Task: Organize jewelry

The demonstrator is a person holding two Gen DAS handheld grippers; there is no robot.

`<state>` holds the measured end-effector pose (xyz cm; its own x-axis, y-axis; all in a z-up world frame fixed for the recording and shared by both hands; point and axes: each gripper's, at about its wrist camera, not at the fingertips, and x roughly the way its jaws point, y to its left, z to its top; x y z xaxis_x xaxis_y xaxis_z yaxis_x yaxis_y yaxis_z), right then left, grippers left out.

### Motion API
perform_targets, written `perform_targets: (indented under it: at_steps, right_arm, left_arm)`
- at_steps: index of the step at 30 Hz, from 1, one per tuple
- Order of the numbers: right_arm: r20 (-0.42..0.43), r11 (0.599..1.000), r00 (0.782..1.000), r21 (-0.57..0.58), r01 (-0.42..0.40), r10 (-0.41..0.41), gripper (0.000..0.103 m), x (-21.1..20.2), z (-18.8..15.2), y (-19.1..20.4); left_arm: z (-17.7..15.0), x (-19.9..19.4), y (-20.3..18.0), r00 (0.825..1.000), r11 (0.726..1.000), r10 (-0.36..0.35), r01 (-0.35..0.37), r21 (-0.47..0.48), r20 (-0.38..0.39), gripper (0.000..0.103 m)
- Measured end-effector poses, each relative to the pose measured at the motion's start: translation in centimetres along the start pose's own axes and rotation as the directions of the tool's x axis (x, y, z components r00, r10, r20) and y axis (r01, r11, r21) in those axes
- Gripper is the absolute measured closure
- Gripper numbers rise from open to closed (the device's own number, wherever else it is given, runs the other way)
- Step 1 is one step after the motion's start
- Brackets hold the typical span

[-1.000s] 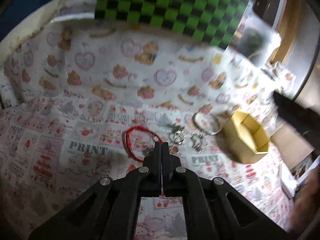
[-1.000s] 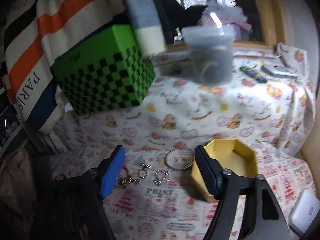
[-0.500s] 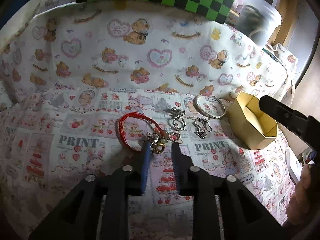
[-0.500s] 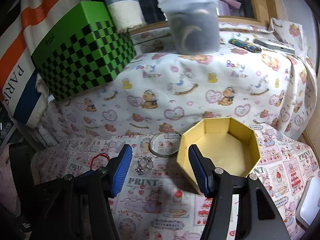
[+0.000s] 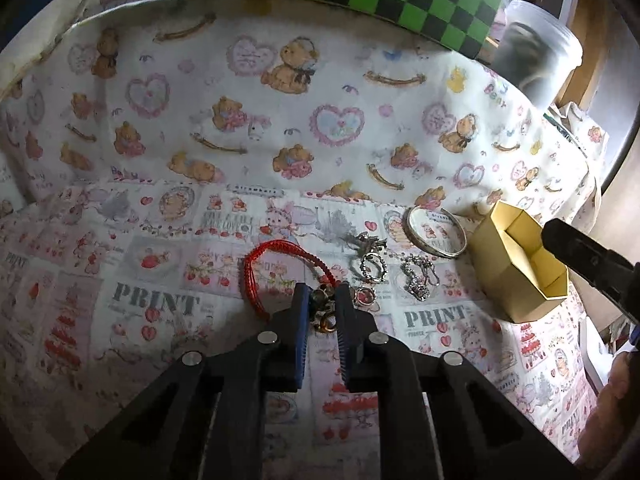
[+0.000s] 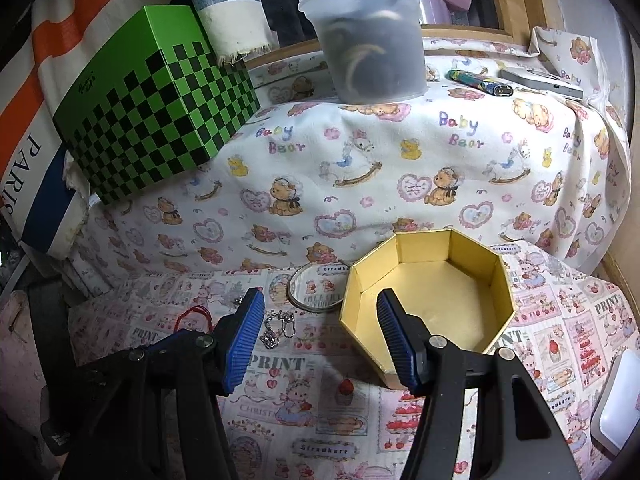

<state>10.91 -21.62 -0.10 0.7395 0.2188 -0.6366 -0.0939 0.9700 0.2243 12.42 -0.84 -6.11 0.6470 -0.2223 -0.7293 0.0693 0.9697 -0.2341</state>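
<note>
A yellow hexagonal box (image 6: 430, 308) stands open and empty on the patterned cloth; it also shows in the left wrist view (image 5: 520, 264). Left of it lie a silver bangle (image 5: 436, 231), silver chain pieces (image 5: 416, 278), rings (image 5: 370, 266) and a red cord bracelet (image 5: 276, 268). My left gripper (image 5: 320, 300) is open a little, its pads either side of a small gold-coloured trinket cluster (image 5: 322, 310) at the bracelet's end. My right gripper (image 6: 320, 332) is wide open and empty above the box's left wall.
A green checkered box (image 6: 148, 100) and a clear lidded tub (image 6: 368, 36) stand on the raised cloth-covered ledge behind. A lighter (image 6: 480, 80) and a flat device (image 6: 540, 80) lie at the back right. A white object (image 6: 616, 400) sits at the right edge.
My left gripper was shut, then opened and moved forward onto the trinket cluster. My right gripper moved closer to the yellow box, still wide open.
</note>
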Motion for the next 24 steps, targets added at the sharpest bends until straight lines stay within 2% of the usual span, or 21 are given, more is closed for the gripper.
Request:
perform_targets:
  at_steps: [5,11,13,15,18,21,24]
  right_arm:
    - [-0.008,1.0,1.0,-0.003,-0.002,0.002,0.041,0.2,0.0,0.1]
    - [-0.013,0.997,0.998,-0.032,-0.069,0.069,0.043,0.0,-0.2,1.1]
    - [-0.03,0.992,0.993,-0.052,-0.113,0.112,0.051,0.2,-0.4,1.8]
    - [-0.051,0.984,0.988,-0.093,-0.15,0.146,0.054,0.5,-0.9,2.9]
    - [-0.093,0.969,0.98,-0.161,-0.187,0.174,0.064,1.3,-1.6,4.7]
    - [-0.128,0.965,0.982,-0.202,-0.166,0.141,0.066,2.7,-2.2,6.1]
    - [-0.166,0.969,0.982,-0.21,-0.129,0.094,0.069,4.3,-2.6,6.4]
  left_arm:
    - [-0.2,-0.7,0.7,1.0,0.999,0.016,-0.015,-0.042,0.019,0.095]
    - [0.1,-5.7,2.2,0.988,0.994,-0.003,0.021,-0.11,0.155,0.095]
    - [0.2,-6.9,2.3,0.982,0.993,0.004,0.019,-0.115,0.19,0.095]
    - [0.1,-8.1,2.7,0.971,0.991,-0.002,0.034,-0.13,0.238,0.095]
    - [0.2,-9.5,3.2,0.96,0.988,0.003,0.041,-0.151,0.281,0.095]
    - [0.3,-9.4,3.1,0.957,0.991,0.002,0.037,-0.13,0.291,0.095]
    - [0.1,-8.3,2.6,0.96,0.994,0.06,-0.032,-0.105,0.275,0.095]
